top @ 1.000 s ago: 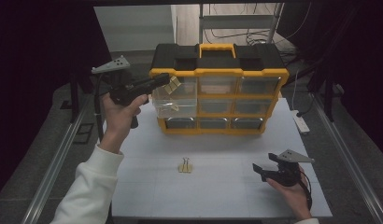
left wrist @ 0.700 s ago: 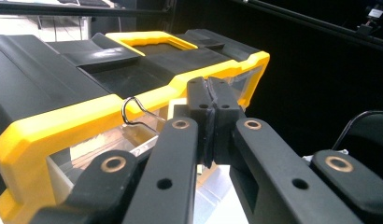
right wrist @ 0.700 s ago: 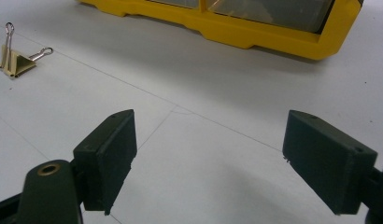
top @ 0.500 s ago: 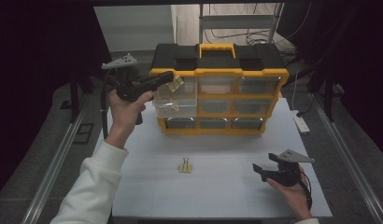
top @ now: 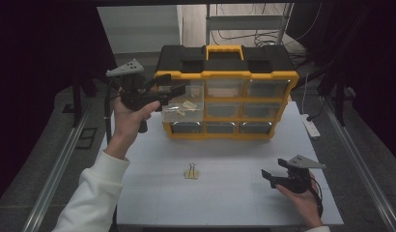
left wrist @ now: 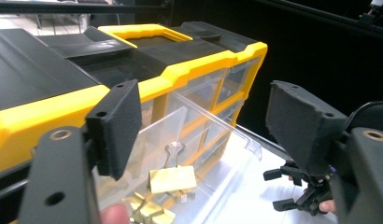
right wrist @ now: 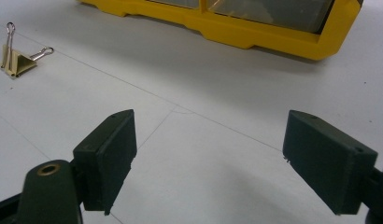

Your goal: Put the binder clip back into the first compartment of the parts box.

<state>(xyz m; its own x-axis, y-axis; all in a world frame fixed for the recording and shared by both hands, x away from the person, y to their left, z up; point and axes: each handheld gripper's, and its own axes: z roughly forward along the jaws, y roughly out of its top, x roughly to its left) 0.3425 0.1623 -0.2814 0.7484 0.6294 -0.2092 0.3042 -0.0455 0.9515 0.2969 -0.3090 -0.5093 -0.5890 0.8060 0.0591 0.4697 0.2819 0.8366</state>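
Note:
A yellow and black drawer organizer (top: 227, 72) (left wrist: 189, 70) stands at the back of the white table (top: 234, 145). Its clear left middle drawer (top: 173, 112) (left wrist: 227, 135) is pulled out. My left gripper (top: 173, 93) (left wrist: 206, 121) hovers above that drawer; its jaws have just been opening and nothing is between them. A gold binder clip (left wrist: 173, 177) lies in the drawer on several others (top: 189, 104). Another gold binder clip (top: 190, 171) (right wrist: 19, 60) lies on the table in front. My right gripper (top: 269, 176) (right wrist: 213, 158) (left wrist: 273, 190) rests open near the right front, holding nothing.
The organizer's yellow base (right wrist: 255, 32) runs across the far side of the right gripper view. A white power strip (top: 312, 126) lies at the table's right edge. Metal rails (top: 61, 169) flank the table on both sides.
The left gripper carried a gold clip in shut jaws and shifted slightly right over the drawer. Its jaws now stand apart and the clip lies in the drawer. The right gripper has not moved.

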